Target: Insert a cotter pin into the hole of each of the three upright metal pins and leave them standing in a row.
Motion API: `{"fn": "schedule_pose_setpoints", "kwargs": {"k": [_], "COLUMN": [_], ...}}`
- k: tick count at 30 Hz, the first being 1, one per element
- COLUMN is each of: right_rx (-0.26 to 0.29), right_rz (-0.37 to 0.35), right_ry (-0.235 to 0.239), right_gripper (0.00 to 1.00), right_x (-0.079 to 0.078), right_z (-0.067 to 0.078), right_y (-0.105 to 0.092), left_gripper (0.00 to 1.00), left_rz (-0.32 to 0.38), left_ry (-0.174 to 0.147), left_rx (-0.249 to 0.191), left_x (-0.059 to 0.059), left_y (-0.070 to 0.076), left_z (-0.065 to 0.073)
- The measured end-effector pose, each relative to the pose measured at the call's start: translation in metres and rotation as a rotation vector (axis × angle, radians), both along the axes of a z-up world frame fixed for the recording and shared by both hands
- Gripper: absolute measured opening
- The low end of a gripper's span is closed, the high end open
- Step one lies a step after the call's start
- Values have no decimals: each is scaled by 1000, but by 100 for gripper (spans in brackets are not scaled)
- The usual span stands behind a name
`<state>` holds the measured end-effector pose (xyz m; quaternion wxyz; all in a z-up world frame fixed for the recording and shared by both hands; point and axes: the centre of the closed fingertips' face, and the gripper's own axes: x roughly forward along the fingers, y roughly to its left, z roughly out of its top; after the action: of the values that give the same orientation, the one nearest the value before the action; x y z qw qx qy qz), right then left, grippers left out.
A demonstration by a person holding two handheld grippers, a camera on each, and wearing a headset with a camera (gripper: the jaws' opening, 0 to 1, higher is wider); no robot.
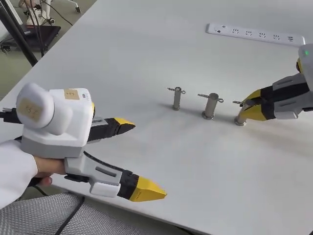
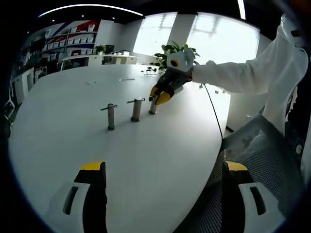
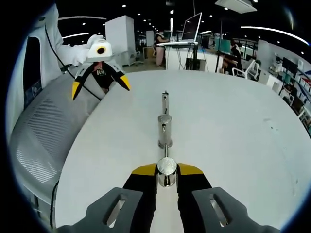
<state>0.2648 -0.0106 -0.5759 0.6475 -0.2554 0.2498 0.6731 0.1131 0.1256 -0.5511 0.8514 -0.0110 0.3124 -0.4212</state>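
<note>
The three metal pins are standing upright in a row on the white table [image 1: 161, 44], well in from its near edge: the first metal pin [image 1: 177, 99], the second metal pin [image 1: 210, 106] just beside it, and the third metal pin [image 1: 240, 119] at the right end. A cotter pin is sitting crosswise through the top of each [image 1: 176, 90] [image 1: 210, 96] [image 1: 238, 103].

The right gripper [image 3: 166, 171] is pressing its jaws against both sides of the third metal pin. The left gripper [image 1: 148, 159] is hovering near the near edge, spread wide and carrying nothing. A power strip [image 1: 257, 34] is lying toward the far edge.

The risk, as I am judging it, is in the release: drawing back before the jaws are fully parting would be dragging the third metal pin over, possibly into its neighbour, or tugging its cotter pin out.
</note>
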Motion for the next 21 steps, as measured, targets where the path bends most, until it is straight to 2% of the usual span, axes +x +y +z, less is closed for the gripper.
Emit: {"fn": "schedule_pose_setpoints", "kwargs": {"k": [2, 4, 6, 7, 8, 9, 12, 14, 16, 17, 18, 20, 21], "right_rx": [73, 86, 96, 112, 130, 158, 182, 191, 205, 227, 234, 258, 252], "right_rz": [-67, -85, -126, -134, -154, -189, -221, -255, -293, -320, -327, -392, -422], "right_ry": [18, -5, -1, -16, -11, 7, -7, -79, -67, -75, -79, -72, -65], "right_gripper": [17, 29, 37, 40, 42, 45, 56, 59, 60, 62, 65, 70, 75], "right_x": [5, 9, 7, 7, 5, -1, -18, -20, -35, -36, -36, -48, -50], "right_z": [12, 22, 32, 37, 42, 49, 60, 66, 74, 78, 80, 89, 88], "right_y": [6, 3, 3, 2, 1, 1, -2, -8, -11, -15, -16, -21, -25], "left_gripper": [99, 99, 99, 99, 99, 99, 99, 99, 99, 99, 99, 99, 99], "left_rz": [7, 11, 22, 29, 38, 51, 66, 77, 85, 90, 91, 94, 98], "left_ry": [-7, -23, -35, -38, -41, -57, -77, -93, -109, -119, -122, -132, -136], "left_rx": [-5, -3, -11, -20, -33, -50, -76, -90, -98, -106, -108, -121, -128], "left_x": [3, 5, 9, 10, 12, 16, 19, 22, 25, 26, 26, 26, 26], "left_y": [1, 1, 2, 2, 1, 1, -1, -1, 0, 0, 0, 1, 2], "left_z": [3, 6, 11, 13, 15, 19, 28, 34, 39, 42, 43, 48, 51]}}
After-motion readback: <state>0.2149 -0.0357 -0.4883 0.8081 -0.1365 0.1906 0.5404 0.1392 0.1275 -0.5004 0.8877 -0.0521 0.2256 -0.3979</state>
